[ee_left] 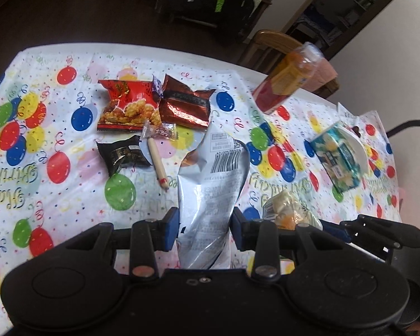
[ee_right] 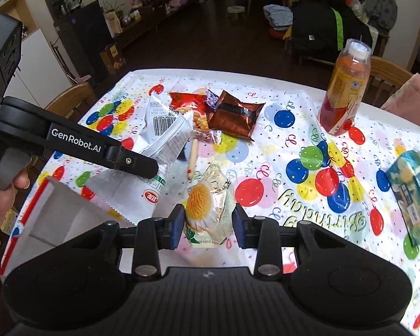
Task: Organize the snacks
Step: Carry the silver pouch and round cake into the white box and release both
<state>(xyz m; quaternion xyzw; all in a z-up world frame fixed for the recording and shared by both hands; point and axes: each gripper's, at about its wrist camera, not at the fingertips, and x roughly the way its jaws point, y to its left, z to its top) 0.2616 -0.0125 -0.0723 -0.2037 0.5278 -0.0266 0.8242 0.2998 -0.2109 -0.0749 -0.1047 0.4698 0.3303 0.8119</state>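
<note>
Two grippers working over the party tablecloth (ee_left: 70,201).

The left gripper (ee_left: 204,229) is gripping a silver packet (ee_left: 212,190); only the right wrist view is showing a white box (ee_right: 58,212) beneath it, while the right gripper (ee_right: 208,224) is sitting open around a biscuit pack (ee_right: 207,210).

Count: 2 grippers, left (ee_left: 204,229) & right (ee_right: 207,225); 6 snack packs: silver (ee_left: 212,184), red (ee_left: 126,105), brown foil (ee_left: 184,106), black (ee_left: 121,154), biscuit (ee_right: 208,210), small candy (ee_left: 161,132); 1 stick snack (ee_left: 159,165); 1 bottle (ee_right: 343,89); 1 tissue pack (ee_left: 337,159); 1 white box (ee_right: 56,215)
</note>
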